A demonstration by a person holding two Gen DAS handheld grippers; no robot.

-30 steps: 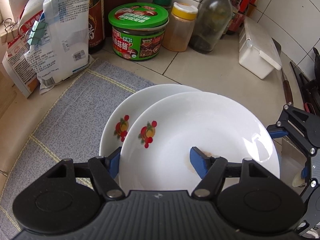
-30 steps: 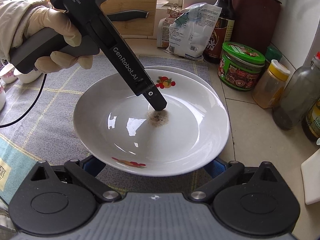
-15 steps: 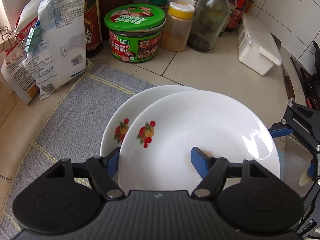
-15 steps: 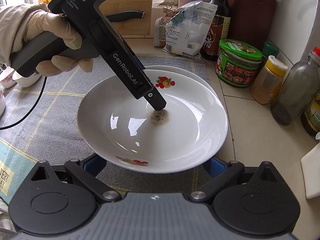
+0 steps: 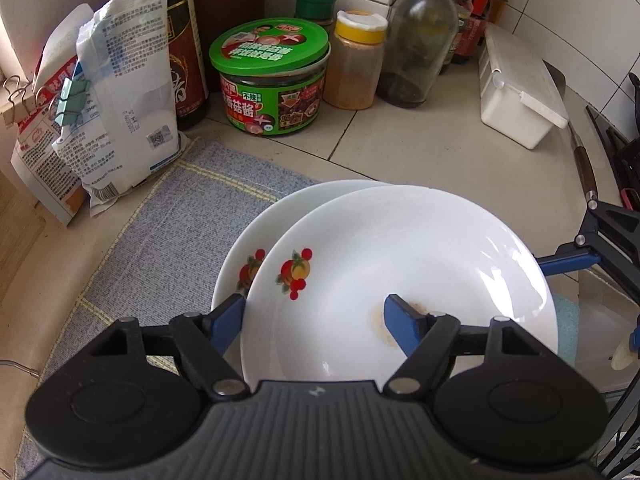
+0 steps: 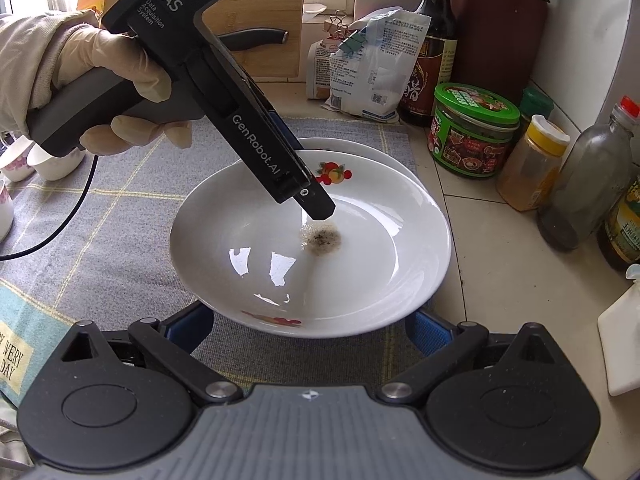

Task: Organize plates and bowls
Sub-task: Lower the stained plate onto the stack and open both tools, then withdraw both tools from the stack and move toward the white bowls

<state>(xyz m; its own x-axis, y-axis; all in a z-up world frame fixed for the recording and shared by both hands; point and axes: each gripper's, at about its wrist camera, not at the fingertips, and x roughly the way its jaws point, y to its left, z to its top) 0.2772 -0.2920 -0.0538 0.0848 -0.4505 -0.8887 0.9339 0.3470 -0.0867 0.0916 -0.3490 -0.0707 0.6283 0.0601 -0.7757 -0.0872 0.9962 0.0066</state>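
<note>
Setting: kitchen counter [image 5: 400, 152] of pale tile, corner crowded with jars and bottles; a grey checked mat [image 5: 168, 216] covers its near part.
Top plate [image 5: 400, 272]: white, fruit print, brown residue at its centre; sits on the mat, stacked off-centre on the lower plate.
Lower plate [image 5: 256, 240]: same pattern, showing as a crescent beyond the top plate's far-left rim.
Green-lidded jar [image 5: 272, 80]: well beyond the top plate, beside a yellow-capped jar [image 5: 356, 64] and a glass bottle [image 5: 420, 40].
Paper bags [image 5: 120, 112]: at the mat's far edge, well clear of the top plate.
Left gripper [image 5: 316, 320]: jaws straddle the top plate's rim, one finger outside, one inside near the residue; jaws have just been opening, gap visible, so apparently released rather than clamped. A gloved hand [image 6: 120, 80] holds it.
Right gripper [image 6: 312, 324]: fingers spread wide under the top plate's near rim, one at each side; whether they bear on the plate cannot be told.
Risk: top plate sits skewed on the lower plate; with the left grip loosening it may slide or tip if nudged.
Risk: the inner finger may drag through the residue.
</note>
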